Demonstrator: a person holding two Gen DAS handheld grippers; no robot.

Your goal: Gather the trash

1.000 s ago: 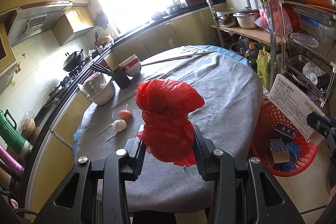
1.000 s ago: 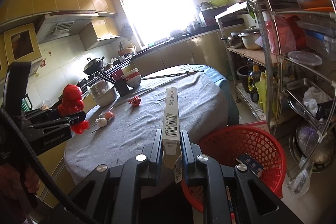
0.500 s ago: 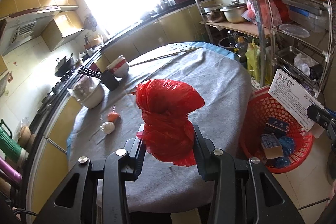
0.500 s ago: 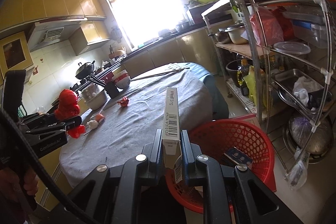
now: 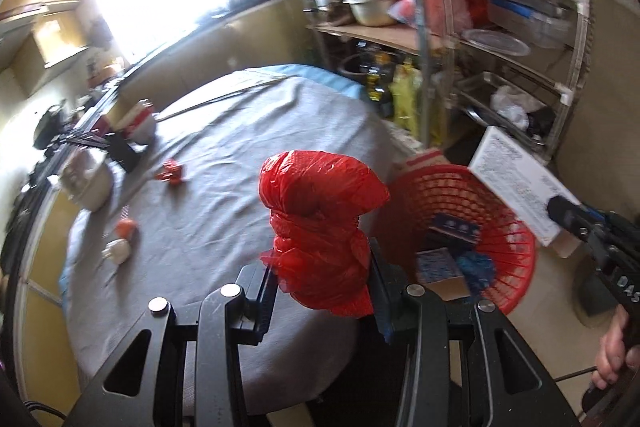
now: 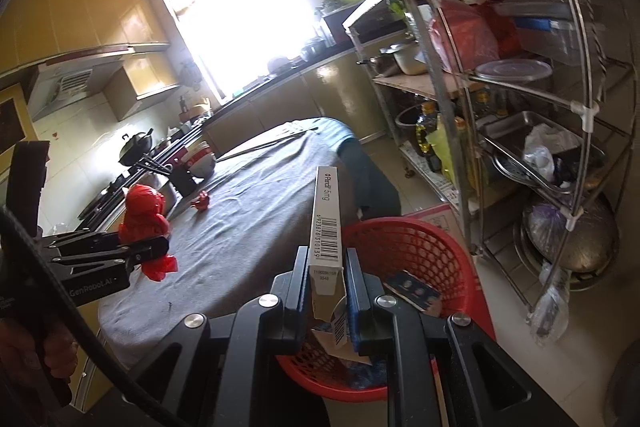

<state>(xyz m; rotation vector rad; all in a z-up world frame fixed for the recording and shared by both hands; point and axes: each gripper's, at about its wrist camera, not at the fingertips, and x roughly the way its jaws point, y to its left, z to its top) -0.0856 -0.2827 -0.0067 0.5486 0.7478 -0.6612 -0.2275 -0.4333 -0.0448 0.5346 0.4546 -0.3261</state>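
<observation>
My left gripper [image 5: 322, 287] is shut on a knotted red plastic bag [image 5: 320, 223], held above the grey-clothed table's near edge; it also shows in the right wrist view [image 6: 145, 223]. My right gripper [image 6: 328, 291] is shut on a white medicine box [image 6: 327, 227], held over the near rim of the red trash basket [image 6: 416, 251]. In the left wrist view the box [image 5: 516, 187] hangs over the basket [image 5: 472, 227], which holds small boxes and blue wrappers.
The round table [image 5: 224, 163] carries a small red scrap [image 5: 172, 173], an orange and a white scrap [image 5: 120, 239], bowls [image 5: 86, 179], a chopstick holder. A metal rack [image 6: 520, 107] full of pots stands right of the basket. Kitchen counters run behind.
Both grippers have swung right toward the basket. The box now hangs over the basket's rim, and the red bag has come nearer to the basket. Both holds are unchanged.
</observation>
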